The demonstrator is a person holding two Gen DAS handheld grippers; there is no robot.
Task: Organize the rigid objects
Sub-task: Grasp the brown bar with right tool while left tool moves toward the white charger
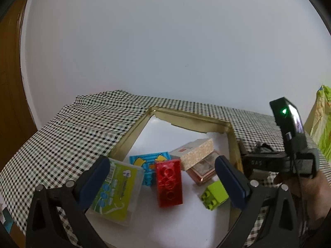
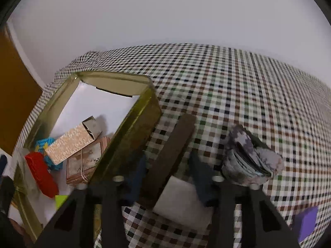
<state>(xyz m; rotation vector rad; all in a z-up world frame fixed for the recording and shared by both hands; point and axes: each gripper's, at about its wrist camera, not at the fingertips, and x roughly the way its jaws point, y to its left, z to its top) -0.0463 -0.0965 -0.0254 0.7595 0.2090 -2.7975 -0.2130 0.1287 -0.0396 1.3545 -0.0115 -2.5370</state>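
A gold tin [image 1: 132, 132] with a white floor sits on the checked cloth. In it lie a clear box with a green label [image 1: 115, 190], a red brick [image 1: 168, 183], a lime brick [image 1: 215, 194], a blue patterned box [image 1: 149, 163], a beige speckled box [image 1: 194, 153] and a pinkish case [image 1: 204, 169]. My left gripper [image 1: 163, 183] hangs open over the tin's near end, with nothing pressed between its pads. Just right of the tin [image 2: 132, 128], my right gripper [image 2: 168, 177] is shut on a long brown and white box [image 2: 171, 150] lying on the cloth.
A camouflage-patterned bundle [image 2: 248, 157] lies right of the right gripper, and a purple block [image 2: 306, 223] sits near the lower right. A person's hand [image 1: 306, 186] holds the right gripper's handle. A lime bag [image 1: 322, 124] stands at the far right, a brown door [image 1: 10, 82] at the left.
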